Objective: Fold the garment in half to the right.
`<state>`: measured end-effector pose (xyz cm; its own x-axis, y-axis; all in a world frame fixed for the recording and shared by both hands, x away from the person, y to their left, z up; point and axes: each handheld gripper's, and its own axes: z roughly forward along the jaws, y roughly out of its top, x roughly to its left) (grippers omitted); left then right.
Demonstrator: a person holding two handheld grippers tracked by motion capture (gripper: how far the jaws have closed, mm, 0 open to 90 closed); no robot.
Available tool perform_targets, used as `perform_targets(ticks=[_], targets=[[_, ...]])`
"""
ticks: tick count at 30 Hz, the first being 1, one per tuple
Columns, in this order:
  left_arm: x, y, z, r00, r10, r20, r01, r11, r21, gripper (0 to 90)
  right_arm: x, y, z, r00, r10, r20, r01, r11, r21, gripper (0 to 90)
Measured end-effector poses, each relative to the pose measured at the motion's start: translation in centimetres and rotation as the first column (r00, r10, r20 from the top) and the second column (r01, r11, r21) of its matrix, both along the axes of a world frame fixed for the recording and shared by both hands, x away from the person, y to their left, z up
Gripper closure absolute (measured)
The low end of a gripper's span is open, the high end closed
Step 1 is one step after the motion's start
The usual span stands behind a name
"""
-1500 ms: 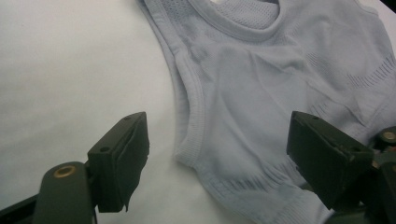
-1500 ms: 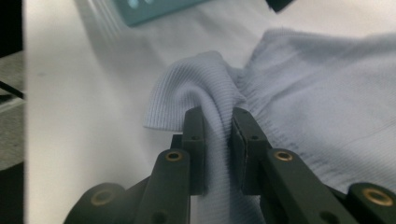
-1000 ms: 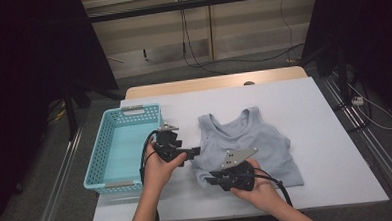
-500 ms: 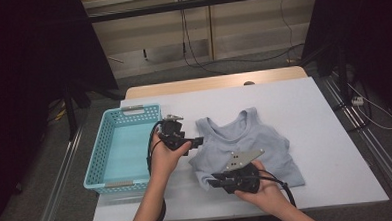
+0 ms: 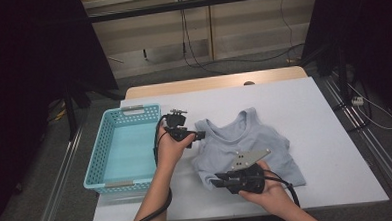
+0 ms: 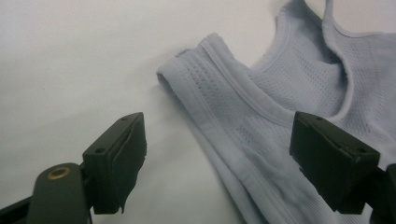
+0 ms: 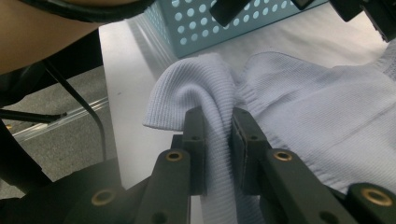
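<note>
So the light blue tank top (image 5: 250,145) is lying flat on the white desk (image 5: 329,114), neck pointing away from the person, with the teal basket (image 5: 123,143) sitting off to the left hand's side.

Right tongs (image 7: 215,128) are pinched narrow on the hem corner nearest the person; in the right gripper view the ribbed cloth bunches up in a hump between the two pads. Left tongs (image 6: 217,154) are wide apart with nothing gripped, hovering just beside the shoulder strap (image 6: 205,70), which lies ahead of them and between the two black jaws.

My read is this is the start of a fold or a lift into the basket. To do it well, I'd bring the left tongs down so one pad slides under the strap edge, grabbing both layers at the thick seam rather than the thin mesh. Keep the right grip steady so the cloth doesn't drag and wrinkle. Risk is catching only the top layer.

Writing-wise: no brand, tag or print that I can read anywhere on the top, basket or tongs.
</note>
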<state>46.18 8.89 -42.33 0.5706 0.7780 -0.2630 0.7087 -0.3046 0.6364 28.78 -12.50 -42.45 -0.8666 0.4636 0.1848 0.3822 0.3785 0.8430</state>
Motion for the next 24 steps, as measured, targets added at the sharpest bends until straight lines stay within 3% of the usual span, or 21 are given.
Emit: perform_targets(ticks=[7,17,24], targets=[[1.4,-0.7,-0.7,0.9996,0.012,0.024,-0.013,0.9996,0.026,19.6,0.1,-0.3,-0.1,1.0,-0.005,-0.008,0.005,1.0,0.009,78.2],[2.7,-1.3,-2.0,0.9992,0.031,0.027,-0.032,0.9992,0.026,22.4,0.2,-0.2,-0.2,0.9999,0.012,-0.009,-0.012,1.0,-0.003,78.1],[3.2,-1.8,-3.1,0.9977,0.043,0.053,-0.044,0.9989,0.016,27.3,0.2,0.0,-0.3,0.9997,0.018,-0.016,-0.018,1.0,-0.008,78.1]])
